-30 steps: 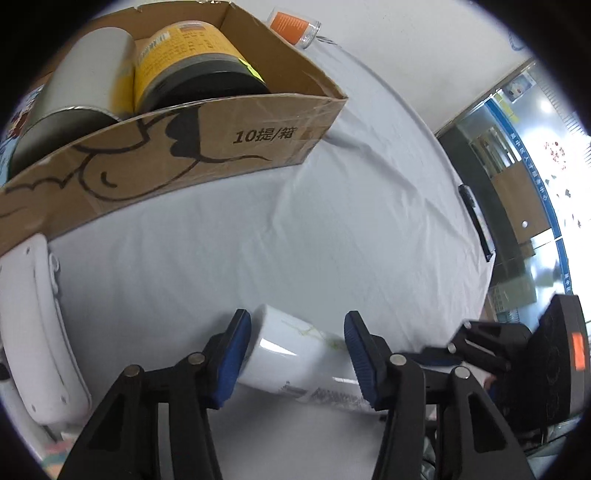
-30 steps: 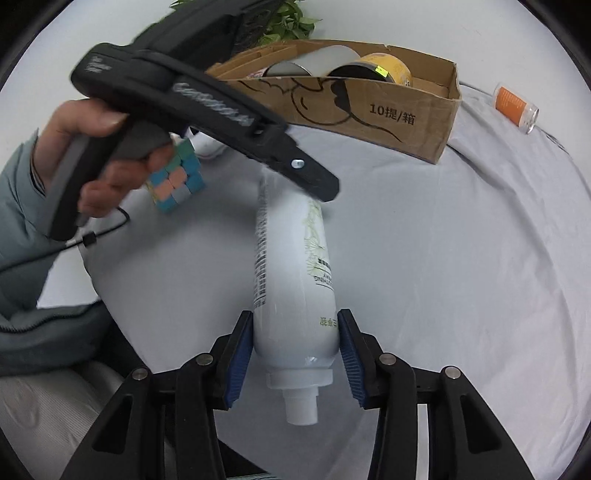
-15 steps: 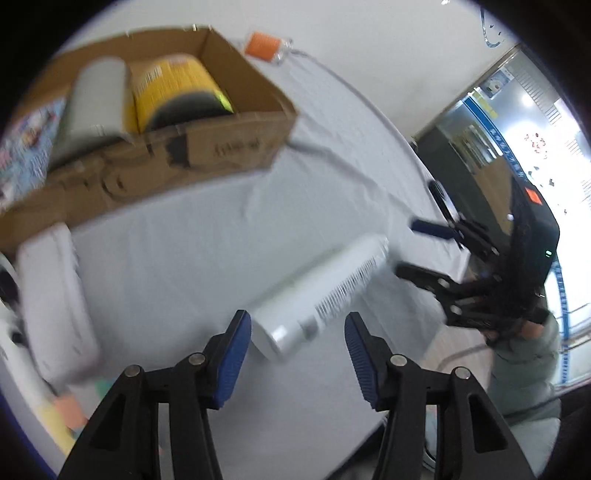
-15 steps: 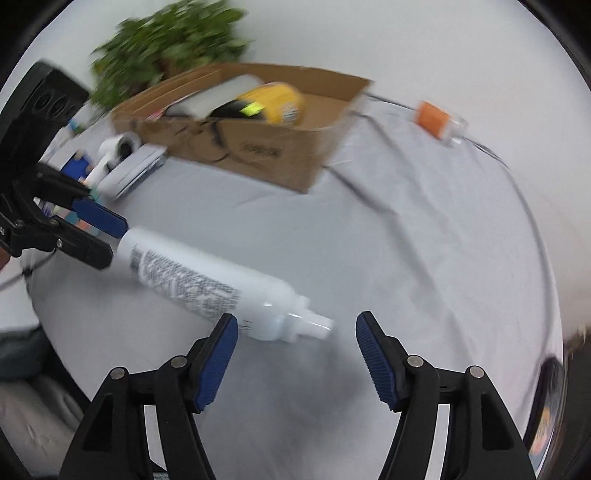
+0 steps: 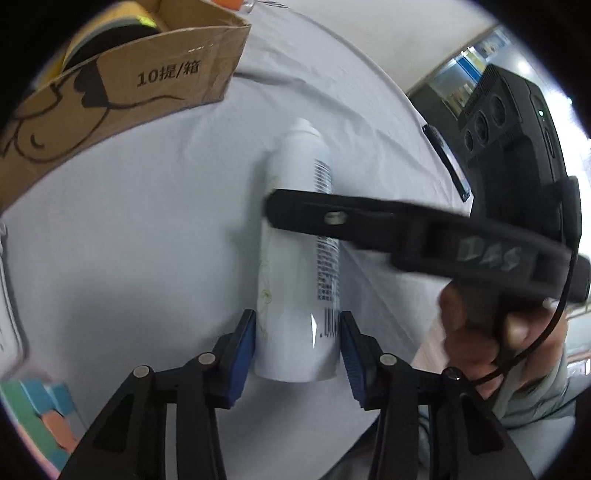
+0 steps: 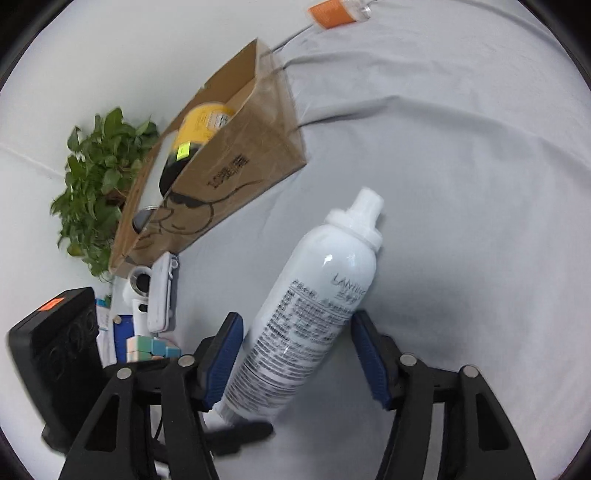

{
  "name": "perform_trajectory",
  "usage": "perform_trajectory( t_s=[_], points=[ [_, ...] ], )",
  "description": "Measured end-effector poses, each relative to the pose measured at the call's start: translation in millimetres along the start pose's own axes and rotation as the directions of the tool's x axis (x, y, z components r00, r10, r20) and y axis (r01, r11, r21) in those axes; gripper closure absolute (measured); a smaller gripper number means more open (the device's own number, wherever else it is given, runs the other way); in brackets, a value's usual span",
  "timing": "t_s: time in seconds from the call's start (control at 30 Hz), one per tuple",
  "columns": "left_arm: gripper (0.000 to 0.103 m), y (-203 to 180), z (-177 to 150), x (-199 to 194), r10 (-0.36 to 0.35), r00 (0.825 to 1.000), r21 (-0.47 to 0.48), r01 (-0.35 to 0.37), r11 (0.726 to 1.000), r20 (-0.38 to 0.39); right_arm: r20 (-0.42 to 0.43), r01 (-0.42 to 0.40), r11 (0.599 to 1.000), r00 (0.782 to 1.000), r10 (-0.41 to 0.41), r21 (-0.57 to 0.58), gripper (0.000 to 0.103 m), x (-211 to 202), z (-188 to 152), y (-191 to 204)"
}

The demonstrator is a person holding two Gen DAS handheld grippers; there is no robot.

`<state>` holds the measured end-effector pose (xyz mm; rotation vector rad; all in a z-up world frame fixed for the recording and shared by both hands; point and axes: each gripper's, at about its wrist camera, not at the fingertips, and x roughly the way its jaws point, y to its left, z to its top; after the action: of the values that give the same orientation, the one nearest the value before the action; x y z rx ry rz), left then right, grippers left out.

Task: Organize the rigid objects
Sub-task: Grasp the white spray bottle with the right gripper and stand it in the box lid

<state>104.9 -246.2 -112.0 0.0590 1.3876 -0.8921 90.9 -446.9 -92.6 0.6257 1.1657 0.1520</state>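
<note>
Left tongs (image 5: 297,345) now pinch the white spray bottle (image 5: 297,258) at its base, having been spread half a second ago | right tongs (image 6: 297,360) spread wide astride it, released | bottle above counter (image 6: 461,184), near cardboard box (image 6: 236,162) | handover done; boxing likely next.

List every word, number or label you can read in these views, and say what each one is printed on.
"10提/箱": front wall of the cardboard box.
"LAN…": brand on the white spray bottle, partly readable only; the rest is blurred.
Handwritten "DAS", roughly: arm of the right gripper, smeared.
Bottle's fine print and barcode digits: too small to read.
Yellow can label: blurred.
Orange-labelled vial: blurred.
</note>
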Motion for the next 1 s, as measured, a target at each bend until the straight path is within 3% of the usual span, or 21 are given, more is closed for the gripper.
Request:
perform_trajectory(
  t_s=[0.1, 0.27, 0.4, 0.53, 0.67, 0.77, 0.87, 0.93, 1.0],
  points=[
    [0.06, 3.9, -3.1, -1.8, -0.022, 0.999, -0.08, 0.025, 0.996, 0.038, 0.034, 0.073, 0.995, 0.997, -0.071, -0.068, 0.051, 10.5, 0.3, 23.0],
    [0.059, -4.7, -1.5, -22.6, 0.018, 0.991, -0.12, -0.002, 0.993, 0.13, 0.083, 0.054, 0.988, 0.996, -0.042, -0.145, 0.054, -8.5, 8.5, 46.0],
    [0.059, -10.5, 31.0, -59.7, 0.053, 0.964, -0.117, -0.023, 0.993, 0.26, 0.16, 0.033, 0.97, 0.987, 0.006, -0.241, 0.055, -40.4, 53.2, 77.9],
    [0.059, -0.9, 87.2, -91.2, 0.076, 0.928, -0.144, -0.024, 0.989, 0.364, 0.199, 0.029, 0.947, 0.979, 0.037, -0.32, 0.055, -53.9, 117.8, 112.8],
    [0.059, 29.0, 136.2, -93.3, 0.081, 0.93, -0.219, 0.0, 0.976, 0.358, 0.127, 0.019, 0.929, 0.991, 0.03, -0.369, 0.055, -29.9, 186.7, 135.3],
    [0.059, 56.7, 160.1, -84.3, 0.073, 0.945, -0.275, 0.019, 0.961, 0.32, 0.062, 0.01, 0.928, 0.998, 0.015, -0.373, 0.055, 2.2, 221.6, 139.6],
    [0.056, 72.0, 171.8, -70.9, 0.045, 0.959, -0.309, 0.045, 0.95, 0.278, 0.005, -0.004, 0.929, 1.0, 0.007, -0.371, 0.055, 36.0, 240.1, 131.8],
    [0.056, 70.4, 169.0, -73.9, 0.019, 0.956, -0.297, 0.072, 0.952, 0.293, -0.001, 0.019, 0.936, 1.0, -0.02, -0.351, 0.056, 50.8, 244.4, 121.2],
    [0.054, 63.5, 158.4, -86.8, 0.03, 0.953, -0.253, 0.05, 0.966, 0.302, 0.028, 0.03, 0.937, 0.999, -0.022, -0.349, 0.056, 48.2, 239.6, 114.2]
  ],
)
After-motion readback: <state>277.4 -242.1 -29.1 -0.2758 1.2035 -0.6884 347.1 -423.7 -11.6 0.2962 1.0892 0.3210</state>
